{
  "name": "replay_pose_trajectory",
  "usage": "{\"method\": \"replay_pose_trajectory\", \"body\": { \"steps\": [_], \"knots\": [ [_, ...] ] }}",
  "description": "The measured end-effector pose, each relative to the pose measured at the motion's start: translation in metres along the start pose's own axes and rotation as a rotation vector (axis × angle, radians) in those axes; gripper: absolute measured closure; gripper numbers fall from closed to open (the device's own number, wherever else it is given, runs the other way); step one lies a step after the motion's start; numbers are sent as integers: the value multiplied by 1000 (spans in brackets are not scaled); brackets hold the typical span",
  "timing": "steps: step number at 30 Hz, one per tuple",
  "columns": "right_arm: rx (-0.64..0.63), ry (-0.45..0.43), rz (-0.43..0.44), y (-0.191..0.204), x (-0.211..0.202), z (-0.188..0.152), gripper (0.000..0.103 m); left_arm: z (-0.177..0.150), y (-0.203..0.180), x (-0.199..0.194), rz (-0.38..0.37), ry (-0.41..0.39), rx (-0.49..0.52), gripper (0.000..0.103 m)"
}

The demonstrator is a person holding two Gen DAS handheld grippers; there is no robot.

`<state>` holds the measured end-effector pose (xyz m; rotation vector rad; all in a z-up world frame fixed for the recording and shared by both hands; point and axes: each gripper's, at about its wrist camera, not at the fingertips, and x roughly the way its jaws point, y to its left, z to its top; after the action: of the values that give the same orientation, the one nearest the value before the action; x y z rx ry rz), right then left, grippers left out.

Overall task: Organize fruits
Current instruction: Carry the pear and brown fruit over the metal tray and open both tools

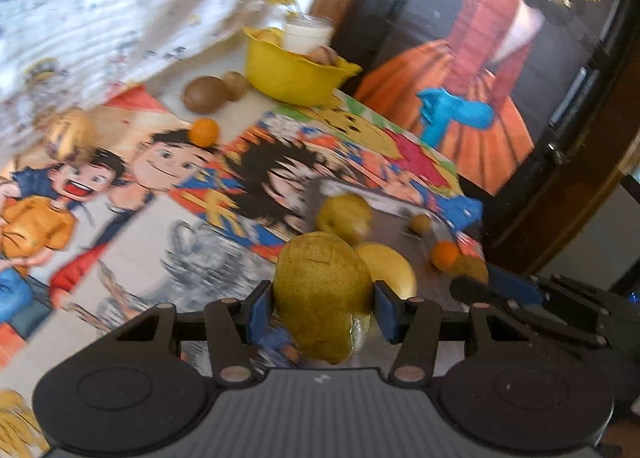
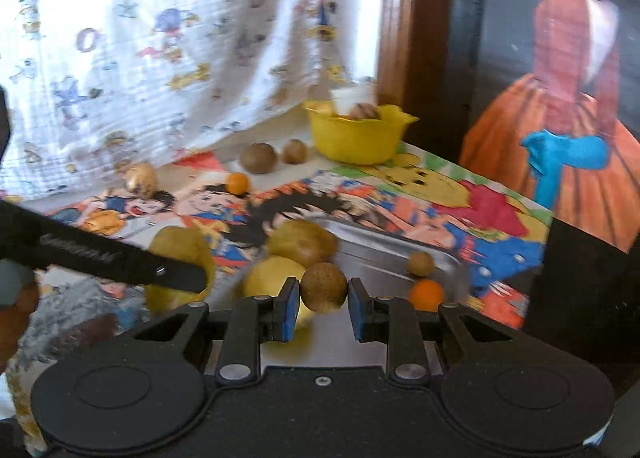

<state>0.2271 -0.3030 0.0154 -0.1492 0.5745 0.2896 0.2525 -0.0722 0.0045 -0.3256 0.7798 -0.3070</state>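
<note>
My left gripper (image 1: 323, 304) is shut on a green pear (image 1: 320, 290), held just left of a metal tray (image 1: 384, 202). The pear also shows in the right wrist view (image 2: 180, 254), partly behind the left gripper's finger. In the tray lie another pear (image 1: 344, 216), a yellow fruit (image 1: 390, 268), a small orange (image 1: 444, 256) and a small brown fruit (image 1: 421, 223). My right gripper (image 2: 323, 302) stands over the tray (image 2: 384, 242) with a round brown fruit (image 2: 323, 287) between its pads; a narrow gap shows on each side.
A yellow bowl (image 1: 292, 72) with fruit and a white jar stands at the back of the cartoon-print table. Two kiwis (image 1: 205, 94), a small orange (image 1: 205, 131) and a golden fruit (image 1: 71, 136) lie loose. A patterned cloth hangs behind.
</note>
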Motion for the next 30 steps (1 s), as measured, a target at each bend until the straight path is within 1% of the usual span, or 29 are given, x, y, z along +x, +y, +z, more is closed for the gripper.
{"method": "replay_pose_trajectory", "body": {
  "steps": [4, 6, 10, 14, 22, 30],
  "knots": [
    [-2, 13, -82, -16, 7, -14, 75, -12, -19, 7, -19, 39, 31, 46],
    [6, 24, -99, -25, 13, -18, 75, -17, -27, 12, -21, 61, 46, 46],
    [13, 41, -106, -36, 23, -22, 75, -25, -39, 20, -22, 78, 68, 46],
    [13, 56, -103, -40, 34, -25, 75, -29, -44, 25, -8, 75, 74, 46],
    [16, 76, -93, -41, 47, -27, 75, -32, -47, 31, 5, 74, 94, 46],
    [23, 89, -85, -41, 50, -28, 75, -31, -47, 31, 3, 84, 88, 45]
  ]
}}
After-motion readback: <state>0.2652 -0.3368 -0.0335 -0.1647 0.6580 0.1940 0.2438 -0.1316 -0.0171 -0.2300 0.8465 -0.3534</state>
